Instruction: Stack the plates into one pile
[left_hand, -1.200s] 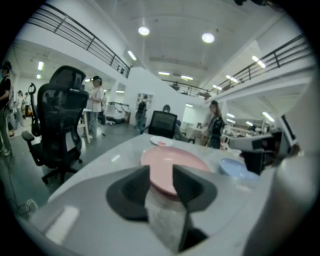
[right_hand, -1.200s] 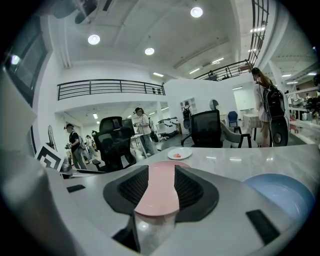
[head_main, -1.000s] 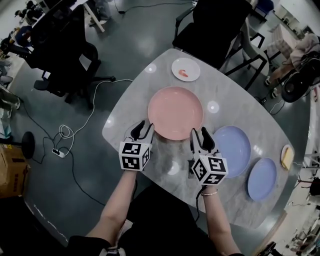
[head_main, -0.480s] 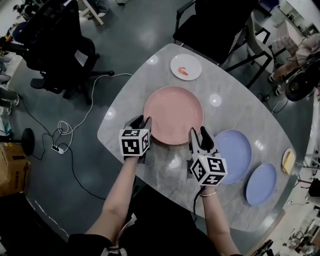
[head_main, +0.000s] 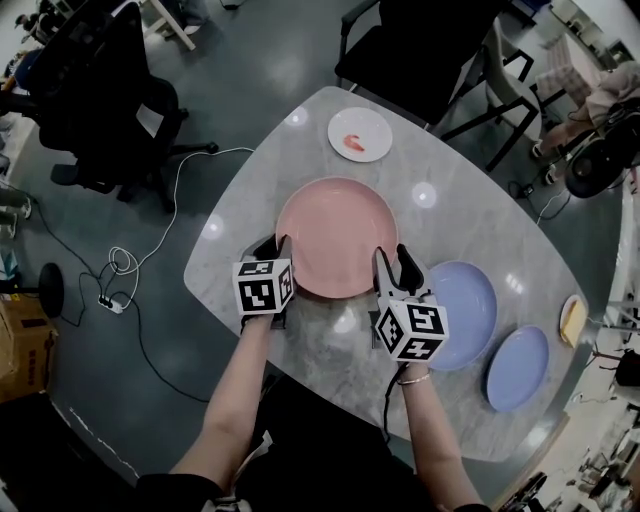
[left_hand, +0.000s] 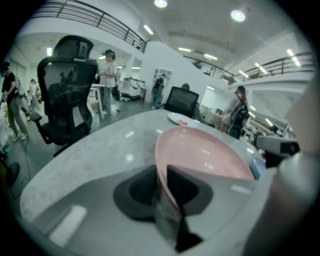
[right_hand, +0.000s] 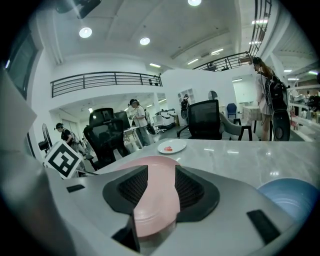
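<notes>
The left claw, wide apart a second ago, has just pinched the pink plate by its rim, while the right claw stays open astride it.

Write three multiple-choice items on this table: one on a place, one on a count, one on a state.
1. Where is the small white plate?
A. On the floor.
B. Past the pink plate, at the table's far end.
C. On a chair.

2. How many blue plates are there?
A. One.
B. Four.
C. Two.

3. The right hand-held gripper's jaws are:
A. Apart, with the pink plate's rim between them.
B. Shut on a blue plate.
C. Shut on nothing.

Key:
1 B: the head view shows it beyond the pink one.
2 C: both lie at the right.
3 A: its own view shows the pads standing apart.
</notes>
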